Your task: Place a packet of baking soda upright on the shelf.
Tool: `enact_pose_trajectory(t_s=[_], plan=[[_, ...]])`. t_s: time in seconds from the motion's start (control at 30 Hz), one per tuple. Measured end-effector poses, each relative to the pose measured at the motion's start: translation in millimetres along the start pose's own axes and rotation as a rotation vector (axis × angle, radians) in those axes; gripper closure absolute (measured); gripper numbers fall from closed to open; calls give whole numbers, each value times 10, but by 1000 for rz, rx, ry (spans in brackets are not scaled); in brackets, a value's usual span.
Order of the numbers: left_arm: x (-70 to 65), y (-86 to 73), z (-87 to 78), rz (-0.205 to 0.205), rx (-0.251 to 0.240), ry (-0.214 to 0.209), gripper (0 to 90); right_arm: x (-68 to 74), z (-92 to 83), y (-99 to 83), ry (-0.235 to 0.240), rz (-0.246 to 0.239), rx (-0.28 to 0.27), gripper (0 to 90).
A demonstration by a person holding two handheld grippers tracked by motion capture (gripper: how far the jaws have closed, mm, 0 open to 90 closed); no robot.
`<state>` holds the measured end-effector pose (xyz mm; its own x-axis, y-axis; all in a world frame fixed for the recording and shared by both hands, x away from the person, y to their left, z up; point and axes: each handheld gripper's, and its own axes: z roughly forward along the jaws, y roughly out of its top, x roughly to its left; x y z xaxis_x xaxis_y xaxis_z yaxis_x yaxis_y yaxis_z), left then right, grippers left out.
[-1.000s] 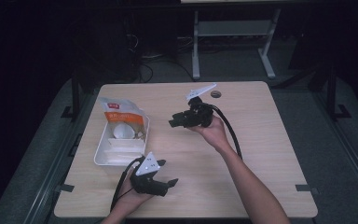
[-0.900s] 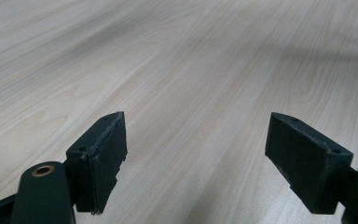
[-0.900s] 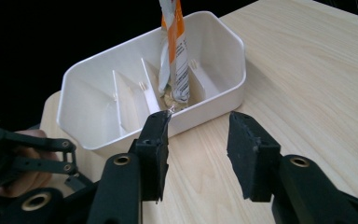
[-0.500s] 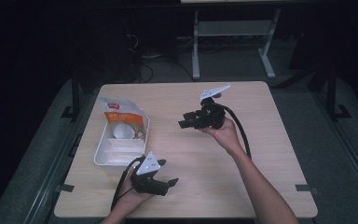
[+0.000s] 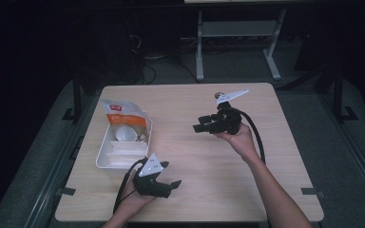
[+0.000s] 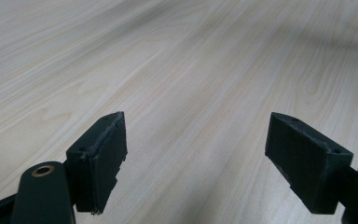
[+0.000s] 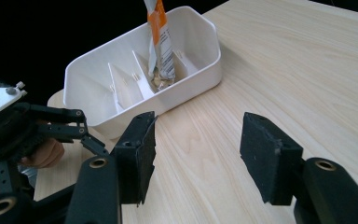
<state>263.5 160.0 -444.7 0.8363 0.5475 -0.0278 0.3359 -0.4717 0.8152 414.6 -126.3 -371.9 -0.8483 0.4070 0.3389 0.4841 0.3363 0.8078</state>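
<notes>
Pale wood grain covers the worktop (image 5: 190, 109). At the left of the high view sits a white tray (image 5: 105, 156) with dividers, and an orange-and-white pouch (image 5: 122, 118) stands in its far compartment. The left tool (image 5: 173, 184) lies low near the bottom edge, just beside the tray, jaws wide apart and empty. The right tool (image 5: 198, 127) is held above the worktop right of centre, pointing toward the tray, jaws also wide and empty.

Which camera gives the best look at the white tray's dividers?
The right gripper view: the white tray sits close, its dividers plain. The high view shows the tray small, from above, partly under a packet. The left gripper view faces bare table.
</notes>
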Motion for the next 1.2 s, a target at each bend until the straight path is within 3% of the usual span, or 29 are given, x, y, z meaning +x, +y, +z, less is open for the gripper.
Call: enact_pose_trajectory(t_s=[1.2], plan=[[31, 8, -11, -10, -11, 11, 204, -76, -544, -390, -56, 65, -27, 431]])
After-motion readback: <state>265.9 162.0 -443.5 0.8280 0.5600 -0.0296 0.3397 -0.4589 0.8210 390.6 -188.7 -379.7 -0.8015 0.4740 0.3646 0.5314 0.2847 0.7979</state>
